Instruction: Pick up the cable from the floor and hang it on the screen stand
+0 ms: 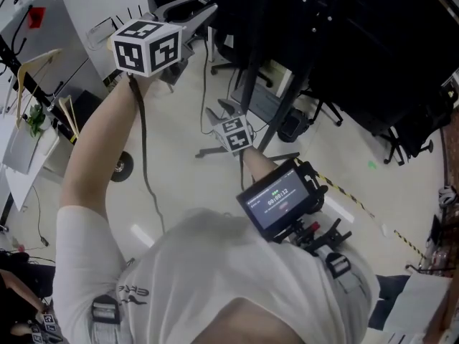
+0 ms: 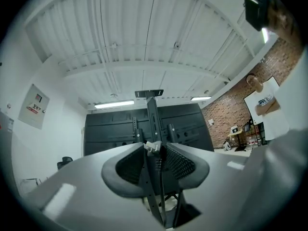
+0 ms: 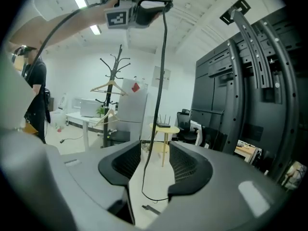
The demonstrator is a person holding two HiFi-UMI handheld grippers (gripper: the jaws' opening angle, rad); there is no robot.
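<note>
My left gripper (image 1: 192, 9) is raised high and shut on the black cable (image 1: 145, 170), which hangs down from it past my arm. In the left gripper view the cable (image 2: 153, 177) runs between the pads, with a pale connector piece at the fingertips (image 2: 166, 159). Beyond it stands the black screen stand (image 2: 151, 112). My right gripper (image 1: 224, 112) sits lower, near the stand's pole (image 1: 276, 117). In the right gripper view its jaws (image 3: 155, 162) are open; the cable (image 3: 161, 81) hangs loosely between them without touching, and its end lies on the floor. The stand's rails (image 3: 250, 47) rise at the right.
A coat rack (image 3: 113, 81) with hangers, a white desk and a round yellow table (image 3: 163, 128) stand behind the cable. A person (image 3: 33, 81) is at the left. Office chairs (image 1: 323, 113) and yellow-black floor tape (image 1: 351, 196) lie near the stand. A small screen (image 1: 280, 199) is mounted on my chest.
</note>
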